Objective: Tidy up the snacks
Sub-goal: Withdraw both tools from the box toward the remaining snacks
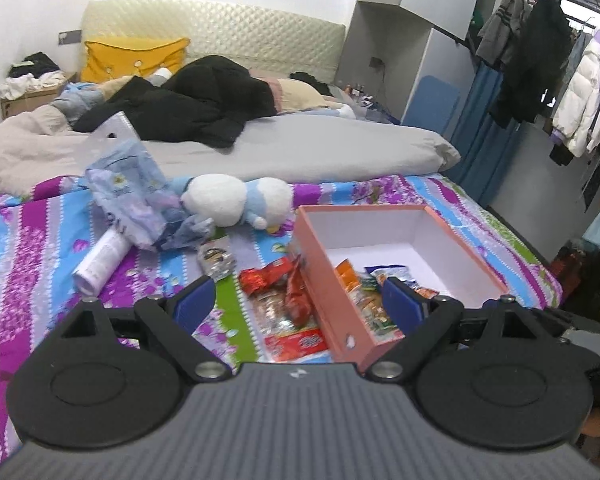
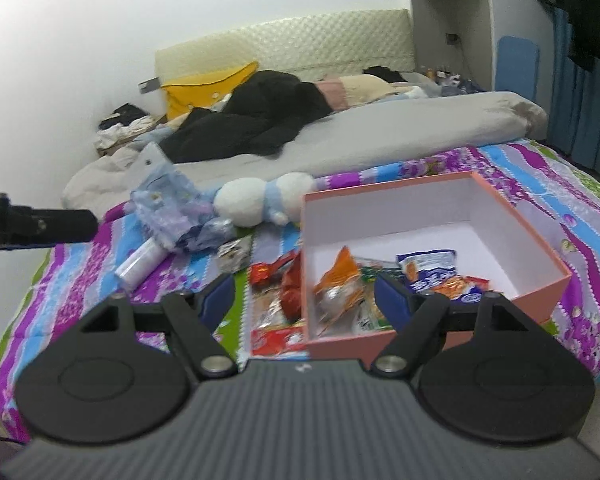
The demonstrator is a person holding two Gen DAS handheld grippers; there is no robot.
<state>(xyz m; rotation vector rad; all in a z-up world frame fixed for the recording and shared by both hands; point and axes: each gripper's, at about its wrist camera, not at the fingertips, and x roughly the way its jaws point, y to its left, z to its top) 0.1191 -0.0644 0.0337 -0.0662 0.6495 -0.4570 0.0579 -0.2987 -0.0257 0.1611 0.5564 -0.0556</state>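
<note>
Red snack packets (image 1: 288,300) heaped on the flowered bedsheet (image 1: 40,248), just ahead of the left gripper (image 1: 298,300) and framed between its spread blue pads; nothing grasped, jaws released. Same heap (image 2: 278,300) ahead of the right gripper (image 2: 306,296), toward its left finger; jaws likewise spread wide and empty, right blue pad overlapping the box's contents in view.

Pink box (image 1: 332,300) open, white inside, touching the heap along its left wall. Inside, near the front corner: an orange packet (image 2: 338,280), a blue-and-white packet (image 2: 430,270), green-printed wrappers beneath. Rear half of the box bare.

Beyond the heap: a small dark-labelled packet (image 1: 216,260), a white tube (image 1: 100,260) lying on its side, a crumpled pale-blue printed bag (image 1: 132,192), a white-and-blue plush toy (image 1: 236,200) just beside the box's far left corner. Further back: grey duvet (image 1: 320,152), black clothing (image 1: 188,100), yellow pillow (image 1: 132,60). Coats on a rack at right (image 1: 580,92). No obstacle between either gripper and the heap.
</note>
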